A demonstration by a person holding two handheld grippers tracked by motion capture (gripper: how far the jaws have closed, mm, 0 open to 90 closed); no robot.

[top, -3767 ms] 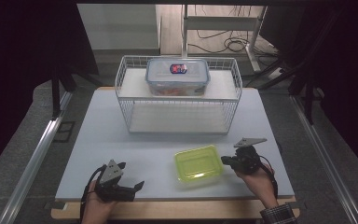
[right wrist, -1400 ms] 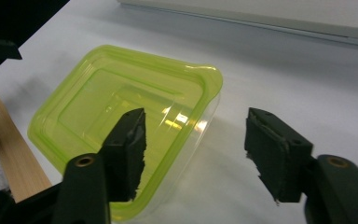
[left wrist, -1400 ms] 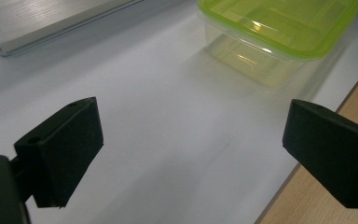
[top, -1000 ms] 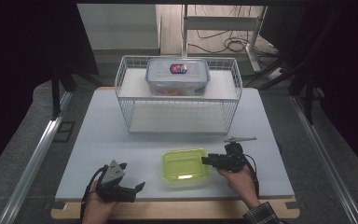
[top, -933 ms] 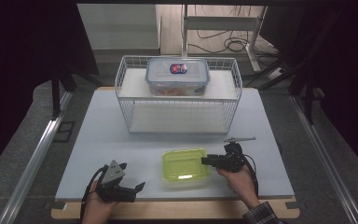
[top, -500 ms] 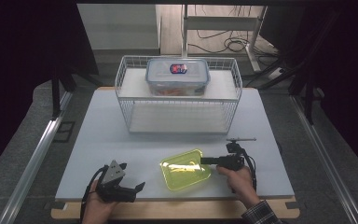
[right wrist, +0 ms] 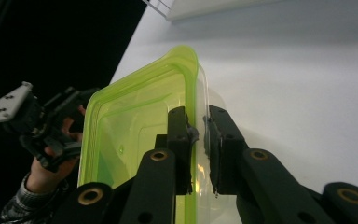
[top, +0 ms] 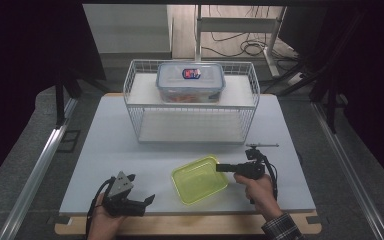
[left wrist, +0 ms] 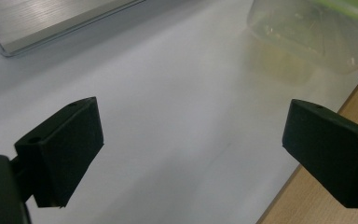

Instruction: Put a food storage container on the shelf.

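Observation:
A yellow-green plastic container [top: 199, 179] sits tilted near the table's front, its right side raised. My right gripper [top: 220, 168] comes in from the right and is shut on its right rim. In the right gripper view the container [right wrist: 135, 121] has its wall pinched between the two black jaws of the right gripper [right wrist: 198, 126]. Those jaws have just been closing with the rim between them. My left gripper [top: 142, 189] rests at the front left, open, with nothing in it. The left gripper [left wrist: 191, 140] has bare table between its jaws, and the container [left wrist: 317, 32] lies beyond them.
A white wire basket [top: 190, 120] stands at the back of the white table [top: 105, 150], with a clear lidded box [top: 190, 80] at its far side. A wooden edge [top: 180, 225] runs along the front. A metal rail [top: 40, 165] lies to the left.
The right gripper reached the container's right rim and shut on it. The container went from lying flat to tilted, right side up. The left gripper stayed put.

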